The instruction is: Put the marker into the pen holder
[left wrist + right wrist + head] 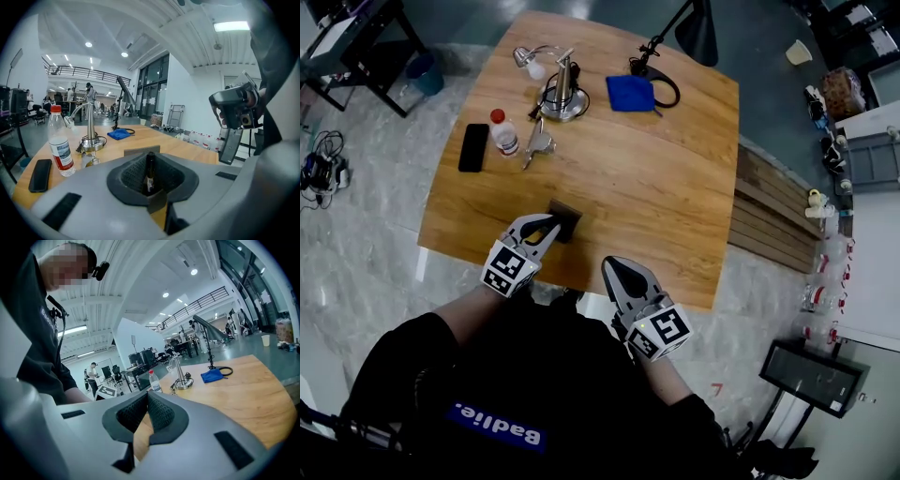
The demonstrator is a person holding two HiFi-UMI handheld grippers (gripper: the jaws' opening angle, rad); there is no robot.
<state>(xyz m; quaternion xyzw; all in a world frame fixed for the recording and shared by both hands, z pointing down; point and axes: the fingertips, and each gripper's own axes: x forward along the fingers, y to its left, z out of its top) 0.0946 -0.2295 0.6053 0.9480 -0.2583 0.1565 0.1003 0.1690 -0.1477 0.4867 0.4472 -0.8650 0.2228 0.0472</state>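
Marker (149, 172): dark barrel, upright, pinched between the fingers (129, 176) of the left gripper (549, 226), tip end up.

Pen holder (567, 217): dark brown box near the front edge of the worktop (675, 187). In the left gripper view its flat top shows directly behind the marker. The head view places the left gripper's tips at the holder's near side. Whether marker and holder touch cannot be told.

Right gripper (615, 267): fingers (161, 411) pressed together, nothing between them, held over the worktop's front edge, right of the holder and apart from it.

Further items, far half of the worktop:
- bottle (502, 132), clear, red cap, upright;
- phone (472, 147), black, flat, just left of the bottle;
- metal stand (563, 94), round base, with cable;
- blue cloth (630, 93), right of the stand;
- black lamp (694, 33) at the far edge.
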